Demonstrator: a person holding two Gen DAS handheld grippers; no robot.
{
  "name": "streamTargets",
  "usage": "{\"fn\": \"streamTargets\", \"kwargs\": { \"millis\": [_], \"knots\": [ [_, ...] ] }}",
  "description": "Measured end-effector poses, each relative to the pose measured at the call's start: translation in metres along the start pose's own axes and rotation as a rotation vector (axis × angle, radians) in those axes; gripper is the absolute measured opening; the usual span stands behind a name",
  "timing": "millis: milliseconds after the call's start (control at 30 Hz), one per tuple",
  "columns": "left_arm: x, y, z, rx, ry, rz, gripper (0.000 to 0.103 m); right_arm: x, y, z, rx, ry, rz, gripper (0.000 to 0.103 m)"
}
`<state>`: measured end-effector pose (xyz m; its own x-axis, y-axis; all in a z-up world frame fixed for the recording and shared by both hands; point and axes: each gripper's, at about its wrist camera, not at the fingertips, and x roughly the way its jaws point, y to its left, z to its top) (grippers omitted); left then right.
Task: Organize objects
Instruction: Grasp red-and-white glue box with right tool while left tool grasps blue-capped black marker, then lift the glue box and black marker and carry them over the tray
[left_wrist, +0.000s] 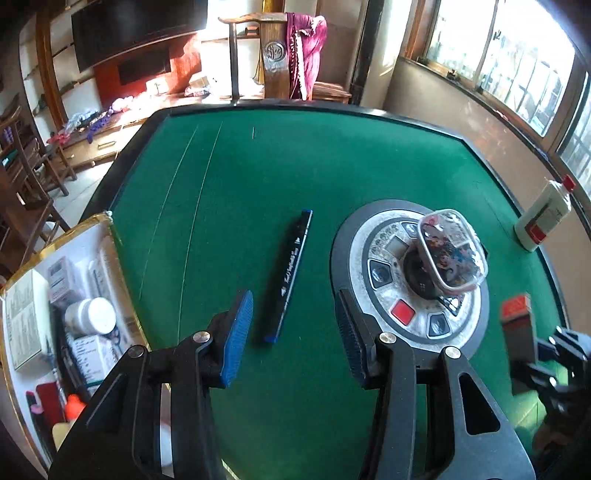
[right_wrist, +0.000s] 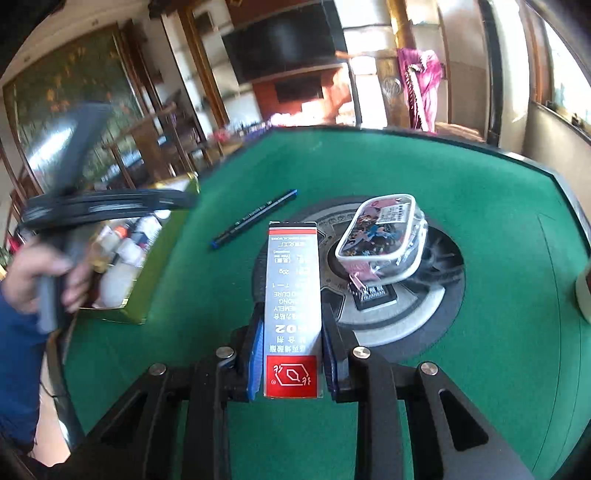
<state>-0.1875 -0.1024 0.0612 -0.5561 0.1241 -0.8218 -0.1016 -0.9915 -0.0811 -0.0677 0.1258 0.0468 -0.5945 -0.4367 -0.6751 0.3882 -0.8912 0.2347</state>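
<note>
A black pen with blue ends (left_wrist: 290, 273) (right_wrist: 255, 218) lies on the green felt table (left_wrist: 240, 206). My left gripper (left_wrist: 293, 301) hovers open just short of the pen, with nothing between its blue pads. My right gripper (right_wrist: 292, 308) is shut on a silver and red glue carton (right_wrist: 291, 258), which sticks out forward past the fingertips. The left wrist view shows that carton (left_wrist: 517, 328) at the right edge. A gold-rimmed box (left_wrist: 110, 236) (right_wrist: 140, 295) full of small bottles and packets sits at the table's left edge.
A clear plastic tub of colourful bits (left_wrist: 452, 251) (right_wrist: 384, 232) rests on the round console (left_wrist: 354, 236) in the table's centre. A white bottle with a red cap (left_wrist: 543, 218) stands far right. A hand (right_wrist: 37, 277) holds the blurred left gripper. Wooden chairs stand beyond the table.
</note>
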Motion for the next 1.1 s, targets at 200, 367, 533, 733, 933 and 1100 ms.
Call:
{"fn": "streamTargets", "kwargs": {
  "millis": [200,367,533,733,933,1100],
  "knots": [
    [0.055,-0.005,0.016,0.009,0.098,0.031,0.045,-0.018,-0.013,-0.007,0.062,-0.041,0.087,0.026],
    [0.082,-0.015,0.016,0.030,0.122,0.070,0.035,-0.015,-0.018,-0.006,0.083,-0.020,0.123,0.027],
    [0.086,-0.018,0.011,0.002,0.113,0.109,0.014,-0.016,-0.015,-0.009,0.093,-0.020,0.119,0.027],
    [0.055,-0.024,-0.025,-0.027,0.032,0.088,0.014,-0.011,-0.014,-0.009,0.094,-0.017,0.108,0.027],
    [-0.004,-0.037,-0.073,0.001,-0.095,0.094,0.014,-0.003,-0.004,-0.015,0.070,0.005,0.084,0.027],
    [-0.049,-0.049,-0.104,0.052,-0.206,0.133,0.014,0.004,0.009,-0.022,0.048,0.021,0.059,0.027]
  ]
}}
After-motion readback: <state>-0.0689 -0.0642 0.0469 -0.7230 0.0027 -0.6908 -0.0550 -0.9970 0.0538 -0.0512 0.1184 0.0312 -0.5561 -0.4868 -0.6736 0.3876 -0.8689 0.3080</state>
